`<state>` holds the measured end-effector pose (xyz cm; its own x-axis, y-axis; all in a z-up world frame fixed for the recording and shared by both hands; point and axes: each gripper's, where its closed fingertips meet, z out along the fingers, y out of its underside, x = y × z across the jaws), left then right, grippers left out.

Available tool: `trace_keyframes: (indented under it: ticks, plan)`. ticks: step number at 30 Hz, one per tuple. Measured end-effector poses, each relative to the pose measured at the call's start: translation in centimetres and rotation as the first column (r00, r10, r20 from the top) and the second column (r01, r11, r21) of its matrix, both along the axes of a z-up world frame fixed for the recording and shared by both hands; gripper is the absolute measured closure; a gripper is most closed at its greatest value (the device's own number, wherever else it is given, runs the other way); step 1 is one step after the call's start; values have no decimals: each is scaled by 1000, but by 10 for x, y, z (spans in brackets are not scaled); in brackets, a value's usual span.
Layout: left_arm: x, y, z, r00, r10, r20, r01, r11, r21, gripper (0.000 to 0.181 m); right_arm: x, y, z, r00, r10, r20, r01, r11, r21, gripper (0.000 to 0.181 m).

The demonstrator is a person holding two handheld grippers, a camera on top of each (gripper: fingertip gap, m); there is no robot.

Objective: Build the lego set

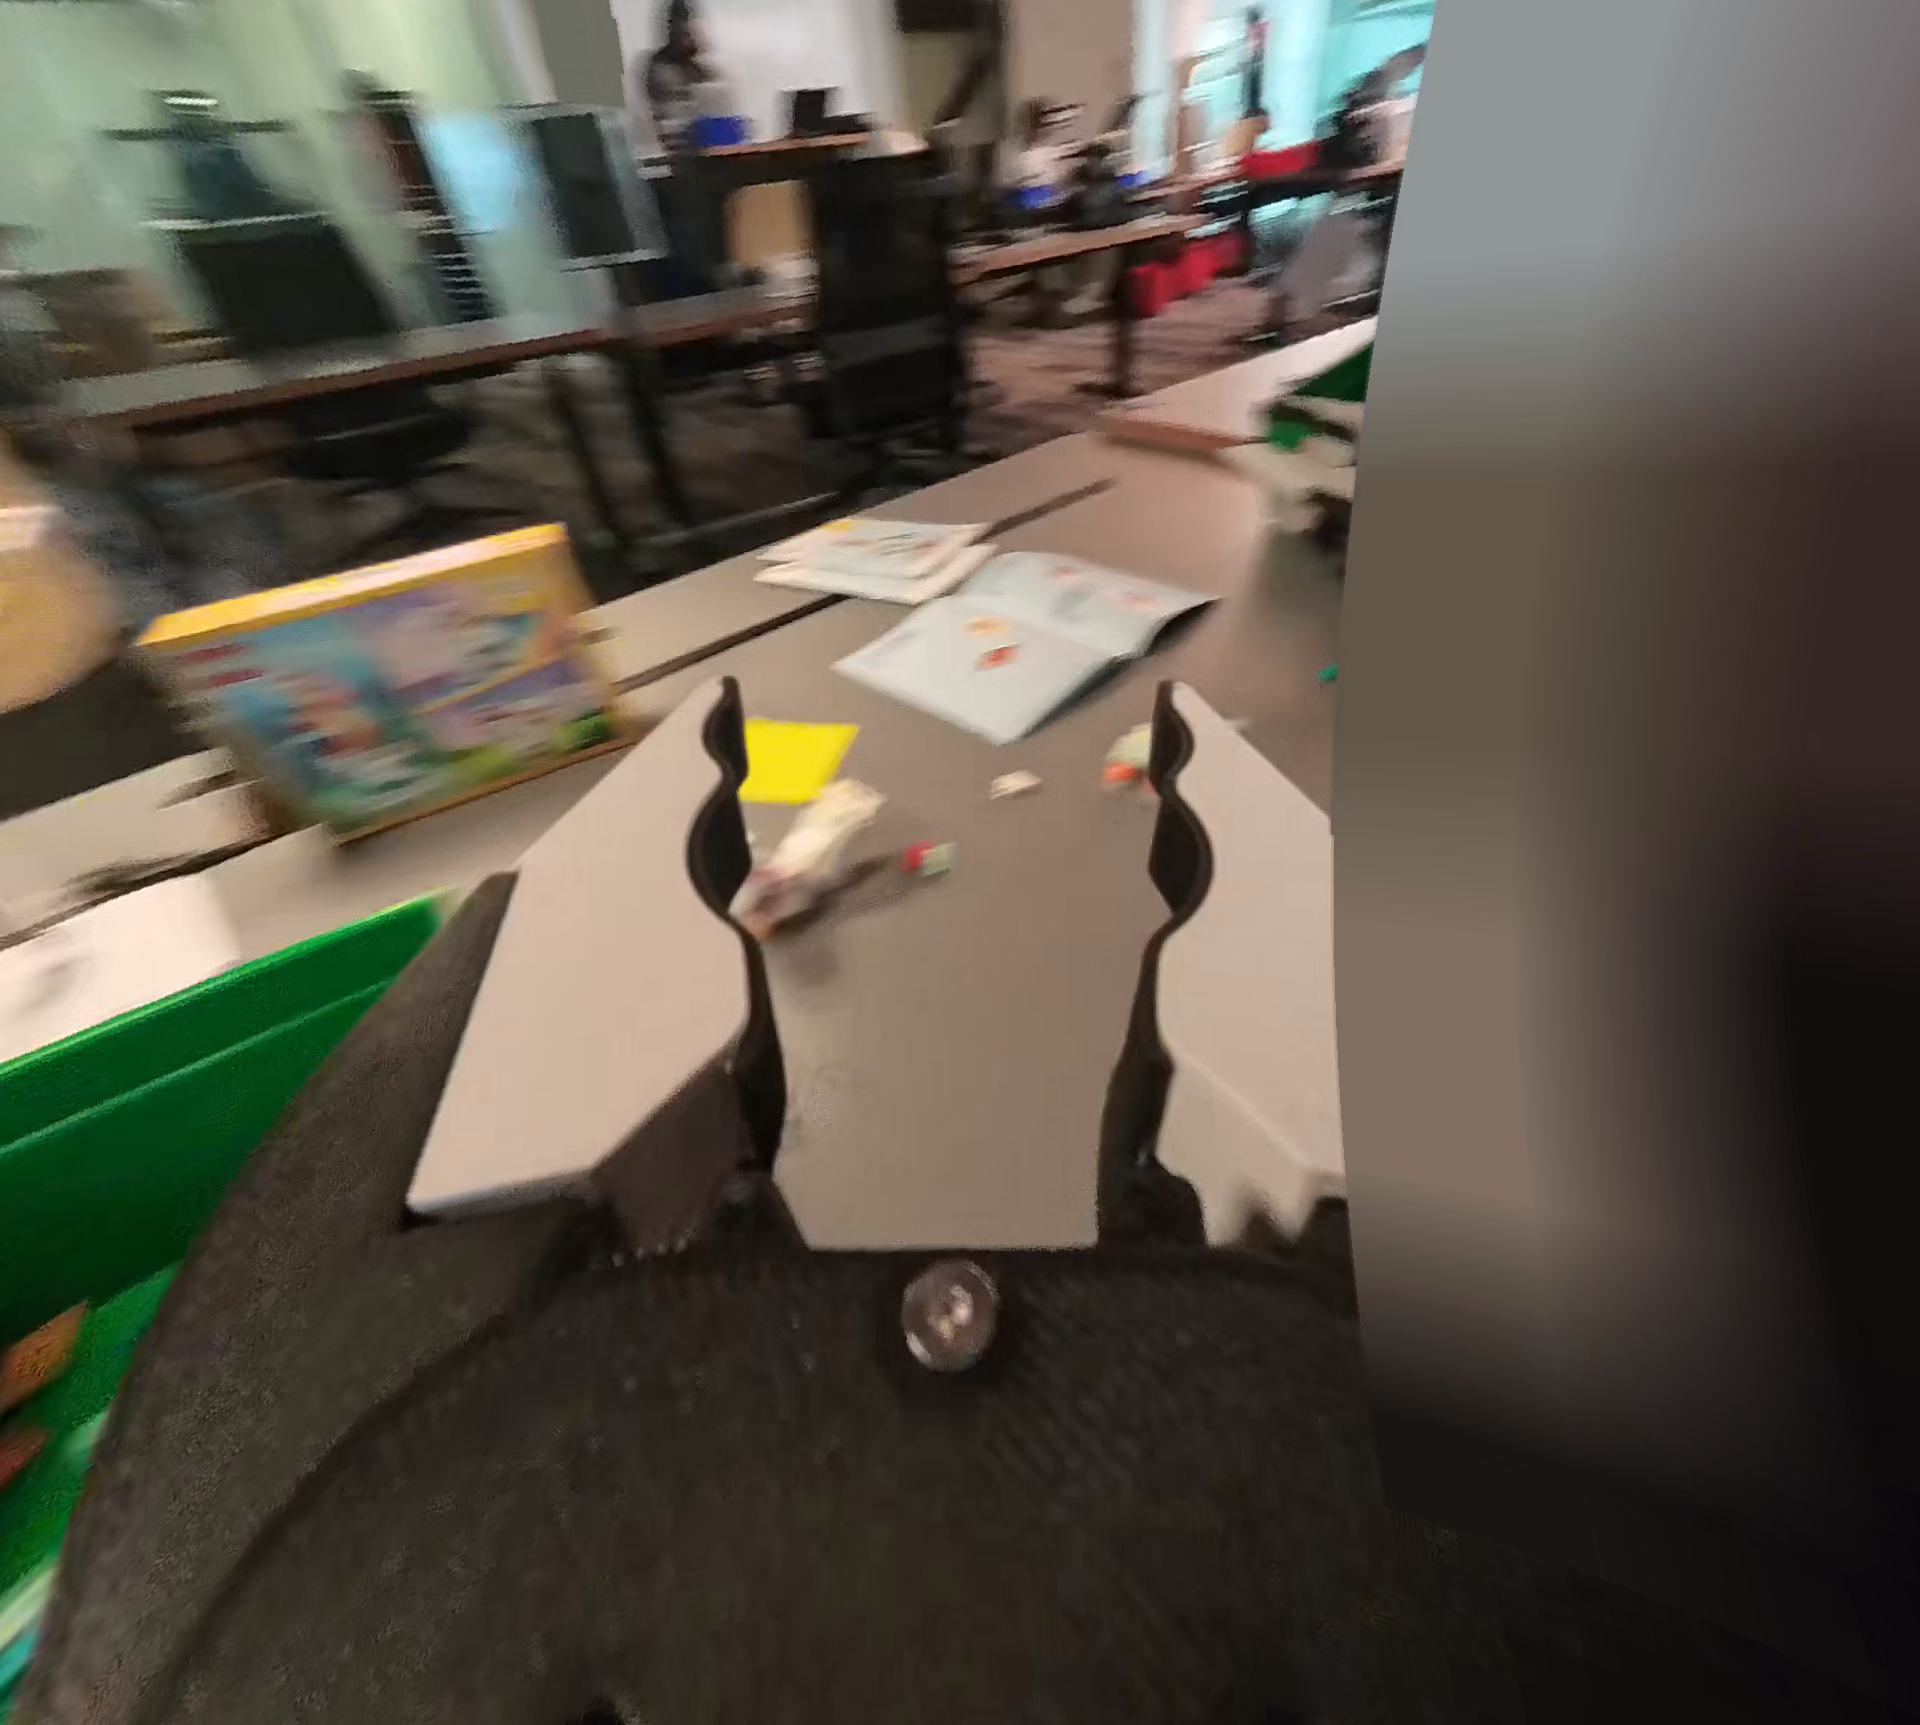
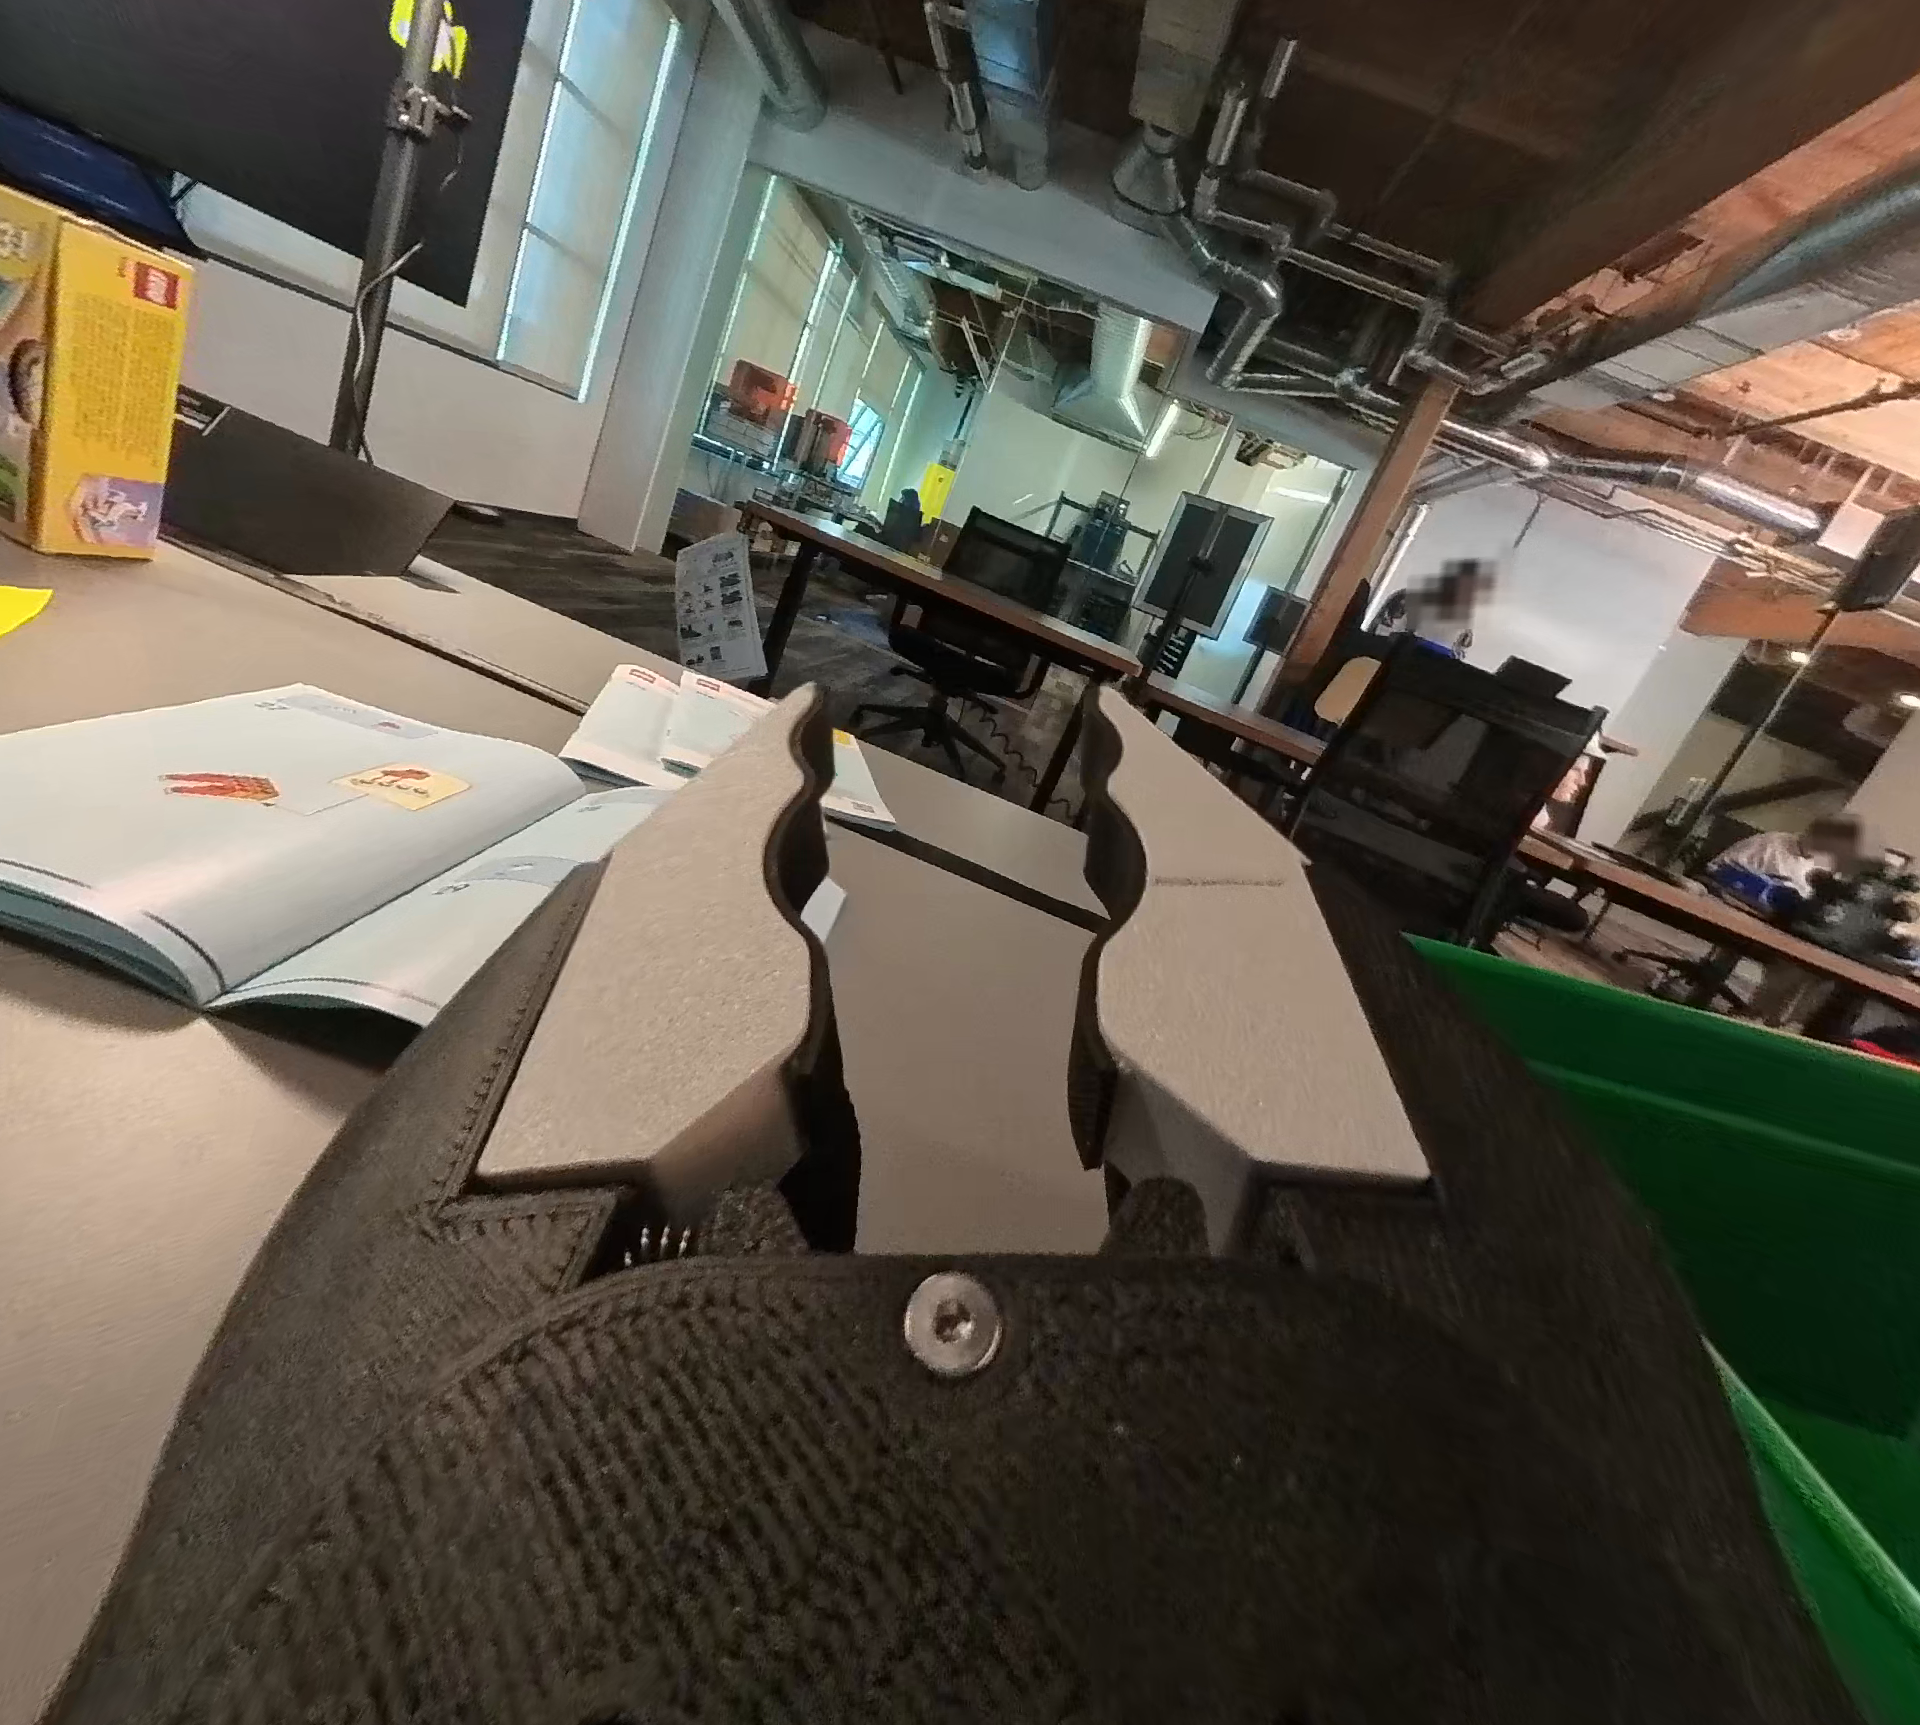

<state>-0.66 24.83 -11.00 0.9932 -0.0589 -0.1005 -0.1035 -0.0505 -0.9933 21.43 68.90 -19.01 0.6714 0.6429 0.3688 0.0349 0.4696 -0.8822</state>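
Note:
My left gripper (image 1: 951, 719) is open and empty above the grey table (image 1: 935, 1052). Ahead of it lie a pale lego build (image 1: 816, 854), a small red and green piece (image 1: 928, 856), a small white piece (image 1: 1016, 783) and a pale piece with orange (image 1: 1127, 756). An open instruction booklet (image 1: 1023, 636) lies farther back; it also shows in the right wrist view (image 2: 260, 834). My right gripper (image 2: 956, 730) is open and empty, low over the table (image 2: 156, 1156), pointing at the far edge. The left view is blurred.
The yellow lego box (image 1: 384, 678) stands at the left, also in the right wrist view (image 2: 94, 387). A yellow sheet (image 1: 790, 759) lies by it. Closed booklets (image 1: 883, 558) lie at the back. Green bins (image 1: 156, 1104) (image 2: 1683, 1187) stand beside each gripper. A grey blur covers the left view's right side. About 50 cm separates my left fingertips from my right. Measured from the fingertips, the pale lego build (image 1: 816, 854) is 25 cm or so from the left gripper and 40 cm from the right.

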Motion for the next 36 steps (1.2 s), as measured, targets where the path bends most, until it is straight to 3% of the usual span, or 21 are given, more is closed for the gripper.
trace_keyframes:
  ticks: [1, 3, 6, 9, 12, 18, 24, 30, 36]
  plan:
    - [-28, -17, 4, 994, 106, -31, -107, 994, -8, 104, 1, 1, 0, 1000, -6, -5, 6, 1000, -5, 136]
    - [-81, -53, 9, 958, 283, -52, -284, 958, -19, 106, 3, 4, 0, 1000, -19, -12, 19, 1000, -13, 136]
    - [-145, -97, 4, 901, 433, -20, -433, 898, -78, 108, 5, 8, -1, 999, -51, -3, 51, 999, -15, 136]
    - [-190, -129, -31, 858, 513, 38, -481, 826, -295, 131, 7, 10, -3, 996, -90, 19, 90, 996, -7, 136]
    - [-212, -146, -64, 832, 547, 92, -451, 763, -464, 137, 9, 11, -5, 991, -131, 38, 131, 991, 1, 136]
    - [-208, -151, -126, 904, 422, 72, -250, 657, -711, 147, 15, 13, -8, 976, -210, 57, 210, 978, 3, 137]
    - [-180, -143, -168, 976, 201, 84, -44, 559, -828, 149, 16, 18, -12, 959, -265, 99, 264, 964, 20, 138]
    - [-156, -101, -177, 996, 7, 86, 62, 632, -773, 154, 18, 20, -13, 950, -292, 111, 292, 956, 23, 138]
    - [-153, -90, -199, 997, -65, 45, 73, 550, -832, 159, 14, 19, -16, 948, -286, 139, 285, 958, 33, 140]
